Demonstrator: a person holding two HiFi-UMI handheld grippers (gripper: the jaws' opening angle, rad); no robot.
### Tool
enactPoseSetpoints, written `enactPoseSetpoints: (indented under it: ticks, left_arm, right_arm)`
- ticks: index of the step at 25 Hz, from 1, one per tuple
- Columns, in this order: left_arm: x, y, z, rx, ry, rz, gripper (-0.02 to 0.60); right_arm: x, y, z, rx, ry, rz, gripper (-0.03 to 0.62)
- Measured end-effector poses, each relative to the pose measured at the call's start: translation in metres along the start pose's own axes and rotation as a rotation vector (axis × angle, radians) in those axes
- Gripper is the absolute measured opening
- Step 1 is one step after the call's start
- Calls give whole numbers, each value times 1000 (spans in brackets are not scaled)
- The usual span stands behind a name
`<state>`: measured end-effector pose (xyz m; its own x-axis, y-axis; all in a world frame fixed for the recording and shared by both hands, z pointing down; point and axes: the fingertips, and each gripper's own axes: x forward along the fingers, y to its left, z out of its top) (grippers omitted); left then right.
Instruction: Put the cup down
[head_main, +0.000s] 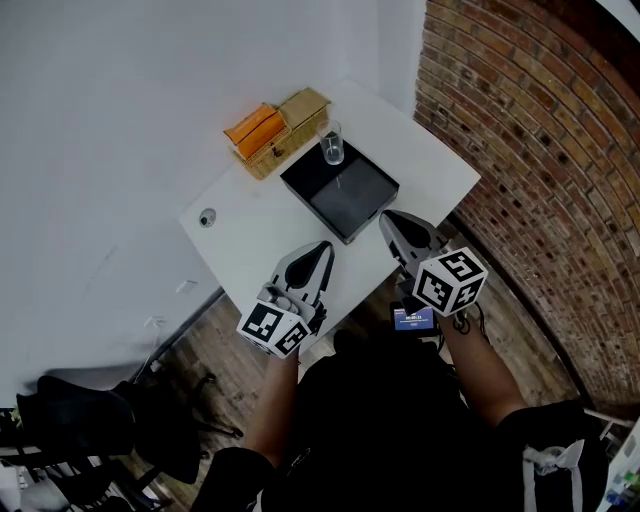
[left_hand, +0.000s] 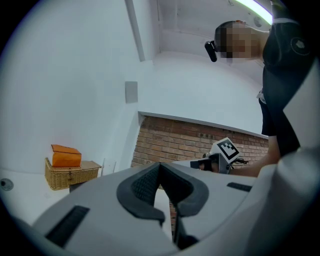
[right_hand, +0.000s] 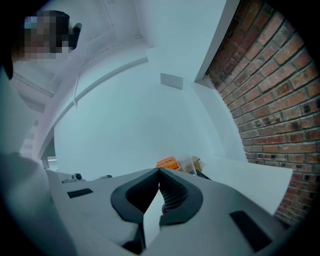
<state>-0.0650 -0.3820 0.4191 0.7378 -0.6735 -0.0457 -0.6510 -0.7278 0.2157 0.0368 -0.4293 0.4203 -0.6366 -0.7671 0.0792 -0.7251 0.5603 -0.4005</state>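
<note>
Cup down, both claws empty

We held the left claw (head_main: 322, 247) and right claw (head_main: 391, 219) closed tight on nothing. The cup (head_main: 332, 143) stood upright on the tray (head_main: 345, 195), well ahead of both, so little seemed left.

One cup (head_main: 332, 143), one black tray (head_main: 345, 200), one wicker basket (head_main: 305, 108) and one orange box (head_main: 255, 128).

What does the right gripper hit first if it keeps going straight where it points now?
Probably the glass cup at the far corner of the black tray: the shut, empty right gripper points across the tray at it. Height is unclear; if low, the tray's near rim comes first.
</note>
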Motion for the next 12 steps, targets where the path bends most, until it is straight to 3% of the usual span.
enactPoseSetpoints:
  ticks: [12]
  left_arm:
    - [6,3,-1,-15,6,-13,8]
  right_arm:
    - [1,-8,2,-1,2,-23,17]
